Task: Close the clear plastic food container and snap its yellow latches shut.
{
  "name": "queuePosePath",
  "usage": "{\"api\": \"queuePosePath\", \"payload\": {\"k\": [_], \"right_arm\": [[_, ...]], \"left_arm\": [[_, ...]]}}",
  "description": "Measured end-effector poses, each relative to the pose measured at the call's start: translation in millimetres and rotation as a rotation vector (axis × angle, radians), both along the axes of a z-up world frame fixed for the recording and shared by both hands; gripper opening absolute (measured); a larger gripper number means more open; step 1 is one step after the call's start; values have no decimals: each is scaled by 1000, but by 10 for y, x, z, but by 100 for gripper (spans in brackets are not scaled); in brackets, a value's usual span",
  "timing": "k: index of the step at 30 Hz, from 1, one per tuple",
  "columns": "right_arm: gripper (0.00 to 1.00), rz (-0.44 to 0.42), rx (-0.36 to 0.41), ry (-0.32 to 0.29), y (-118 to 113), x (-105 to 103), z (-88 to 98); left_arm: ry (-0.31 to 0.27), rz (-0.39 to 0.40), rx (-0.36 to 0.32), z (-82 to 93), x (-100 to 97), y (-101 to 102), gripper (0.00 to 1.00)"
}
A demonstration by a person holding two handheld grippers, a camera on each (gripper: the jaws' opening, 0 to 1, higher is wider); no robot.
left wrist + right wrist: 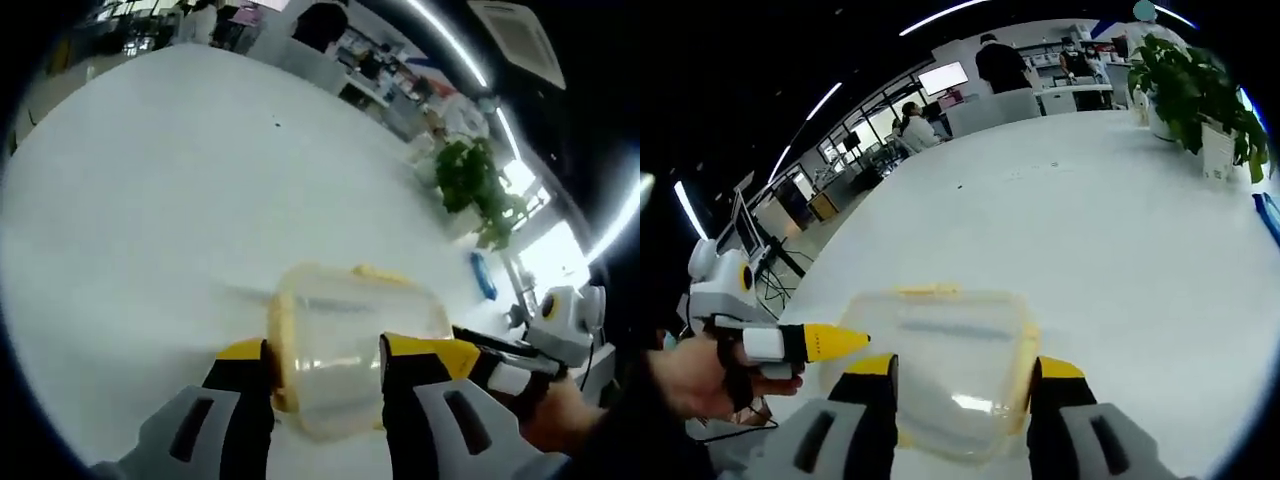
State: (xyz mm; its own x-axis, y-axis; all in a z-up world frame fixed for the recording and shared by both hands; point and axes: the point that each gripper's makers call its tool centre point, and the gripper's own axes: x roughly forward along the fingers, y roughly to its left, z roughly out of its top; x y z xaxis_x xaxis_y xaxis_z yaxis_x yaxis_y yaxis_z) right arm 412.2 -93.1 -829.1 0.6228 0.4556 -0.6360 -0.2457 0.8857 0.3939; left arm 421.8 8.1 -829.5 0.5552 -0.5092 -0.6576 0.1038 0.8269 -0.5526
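Two grippers, one box, so you're basically bracketing it from opposite sides; in the left gripper view your left gripper [325, 375] has its jaws wide with the clear container [350, 345] sitting between them on the white table [150, 220], lid already on by the look of it; yellow latches [380, 273] show at the edges. The right gripper [500, 365] pokes in from the right, near the box; in the right gripper view its jaws also stand wide around the container [940, 360], probably to steady it; can't tell if anything's touching.
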Motion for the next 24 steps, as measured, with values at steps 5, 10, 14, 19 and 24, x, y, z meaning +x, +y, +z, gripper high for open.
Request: {"api": "queuePosePath", "payload": {"k": [5, 10, 14, 19, 24], "right_arm": [[51, 0, -2, 3, 153, -1, 5], [51, 4, 3, -6, 307, 31, 2], [51, 2, 3, -13, 430, 94, 6], [51, -11, 5, -32, 584, 177, 13], [51, -14, 5, -34, 754, 267, 17]], "left_arm": [[4, -1, 3, -13, 6, 150, 41], [10, 5, -2, -14, 31, 319, 41], [5, 6, -2, -5, 85, 431, 41], [-12, -1, 2, -6, 187, 588, 41], [-21, -1, 0, -5, 268, 761, 42]]}}
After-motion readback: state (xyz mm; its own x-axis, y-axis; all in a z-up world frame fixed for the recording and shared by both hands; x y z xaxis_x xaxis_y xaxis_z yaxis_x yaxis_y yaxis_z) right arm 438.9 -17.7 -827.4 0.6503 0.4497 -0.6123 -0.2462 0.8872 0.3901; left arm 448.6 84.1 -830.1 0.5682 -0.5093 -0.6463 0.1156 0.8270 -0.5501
